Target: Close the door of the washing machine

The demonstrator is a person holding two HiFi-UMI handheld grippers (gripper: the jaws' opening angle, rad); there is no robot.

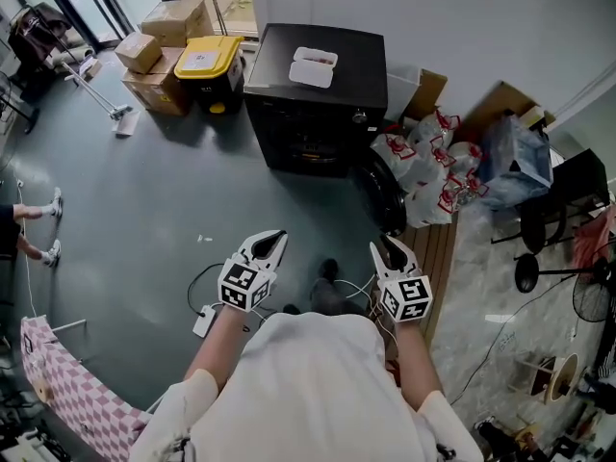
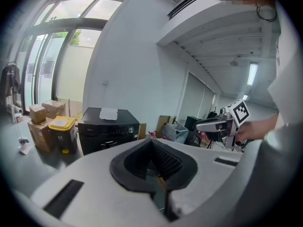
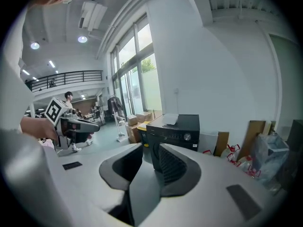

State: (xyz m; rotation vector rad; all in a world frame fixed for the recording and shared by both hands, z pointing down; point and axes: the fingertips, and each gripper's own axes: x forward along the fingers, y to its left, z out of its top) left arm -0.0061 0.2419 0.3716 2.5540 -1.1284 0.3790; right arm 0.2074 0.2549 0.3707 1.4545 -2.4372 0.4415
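The washing machine (image 1: 318, 85) door (image 1: 383, 192) hangs open up-frame, nearer my spread, empty right gripper (image 1: 390, 246); left gripper (image 1: 274, 240) tips seemingly touch.

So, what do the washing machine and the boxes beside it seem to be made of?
Washing machine: probably painted metal or plastic, black, with a faint sheen on top. Boxes: cardboard, matte brown, folded flaps visible.

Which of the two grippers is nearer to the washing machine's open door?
Right. The right gripper is just short of the open door, almost in line with it. The left gripper is farther off, to the door's left, over the floor.
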